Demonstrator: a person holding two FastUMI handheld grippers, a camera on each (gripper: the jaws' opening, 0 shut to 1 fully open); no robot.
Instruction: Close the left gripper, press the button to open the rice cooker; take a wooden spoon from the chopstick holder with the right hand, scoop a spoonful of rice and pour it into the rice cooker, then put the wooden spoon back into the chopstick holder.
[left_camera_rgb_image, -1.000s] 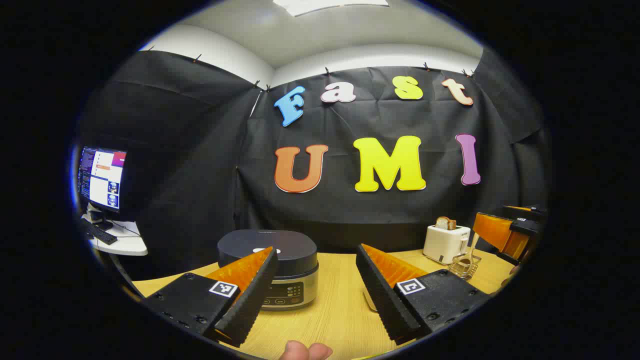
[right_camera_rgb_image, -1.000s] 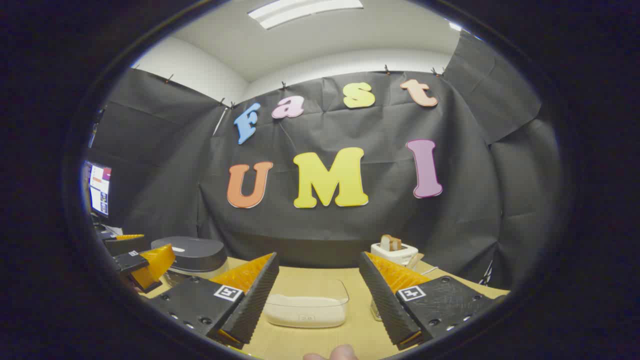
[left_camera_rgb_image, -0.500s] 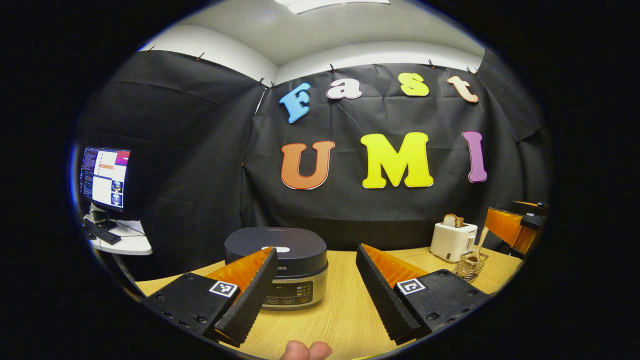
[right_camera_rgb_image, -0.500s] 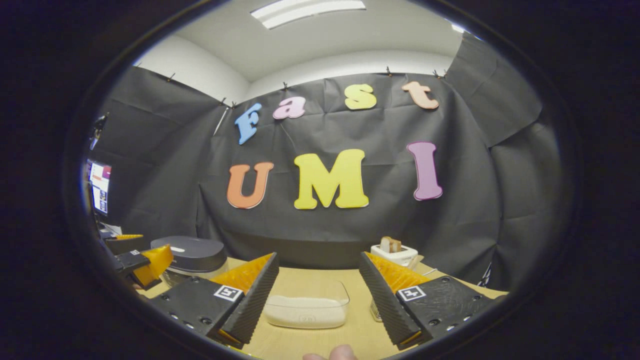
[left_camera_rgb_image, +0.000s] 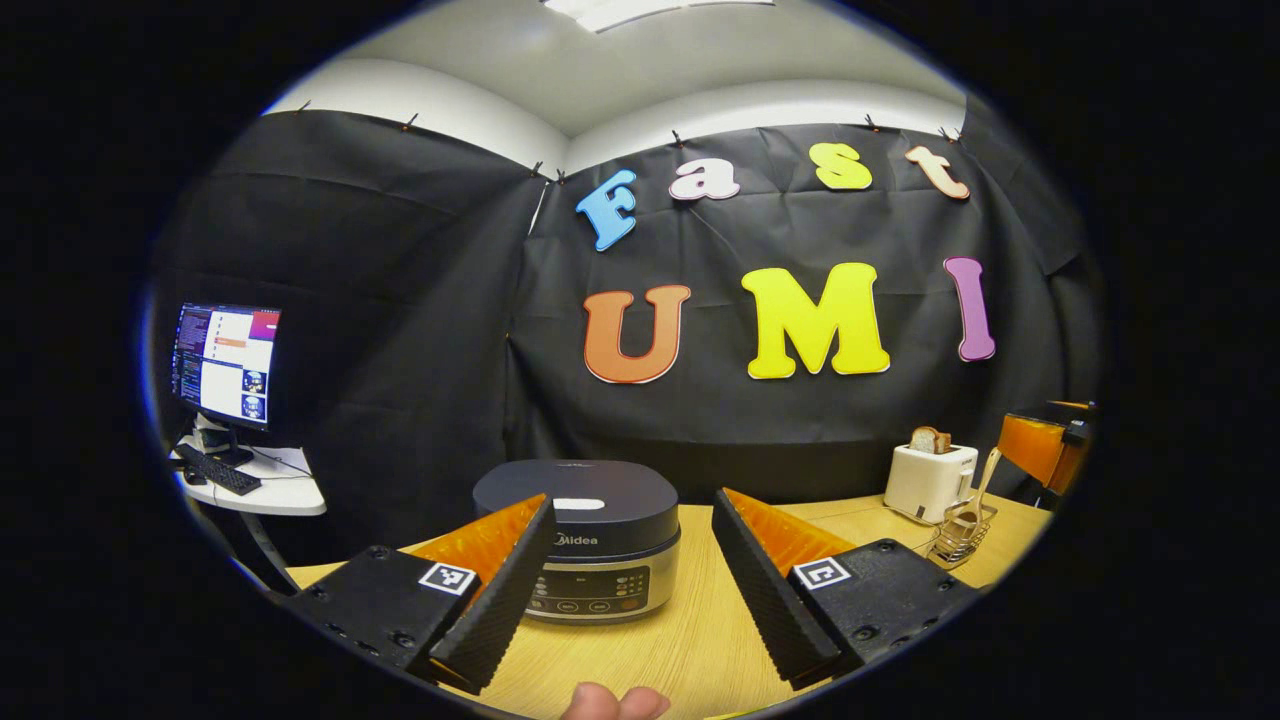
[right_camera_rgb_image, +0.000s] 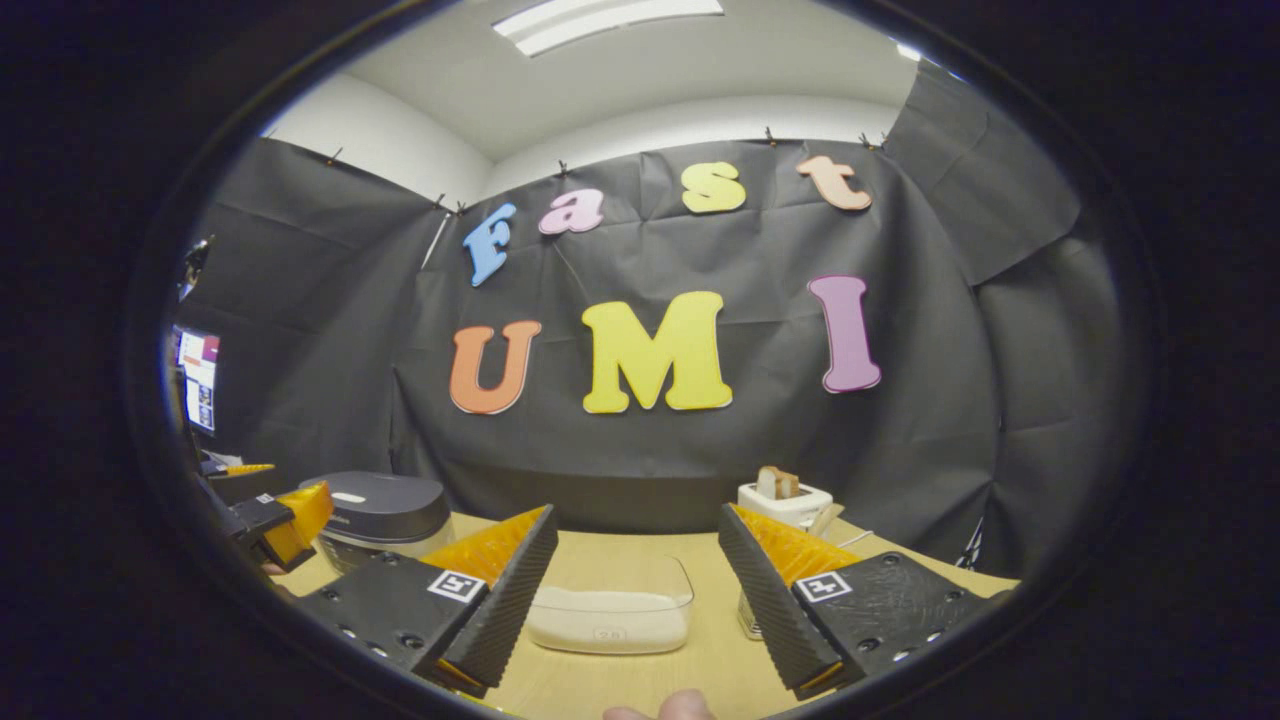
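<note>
A dark-lidded rice cooker (left_camera_rgb_image: 590, 535) stands shut on the wooden table, its white lid button (left_camera_rgb_image: 578, 504) on top. My left gripper (left_camera_rgb_image: 632, 505) hangs open just in front of it, the cooker partly behind its left finger. In the right gripper view the cooker (right_camera_rgb_image: 380, 512) sits at the left, with the left gripper (right_camera_rgb_image: 268, 515) beside it. My right gripper (right_camera_rgb_image: 637, 515) is open above a clear container of rice (right_camera_rgb_image: 610, 618). A wooden spoon (left_camera_rgb_image: 978, 480) stands in the wire chopstick holder (left_camera_rgb_image: 960, 535) at the right.
A white toaster (left_camera_rgb_image: 930, 480) holding bread stands behind the holder, and shows as the toaster (right_camera_rgb_image: 785, 500) in the right gripper view. A monitor (left_camera_rgb_image: 225, 365) and keyboard sit on a side desk at the left. Bare table (left_camera_rgb_image: 690, 640) lies between the cooker and the holder.
The left gripper's view has swung left, so the rice cooker now sits nearer its middle and looks larger. The right gripper has barely moved. Both stay open.
</note>
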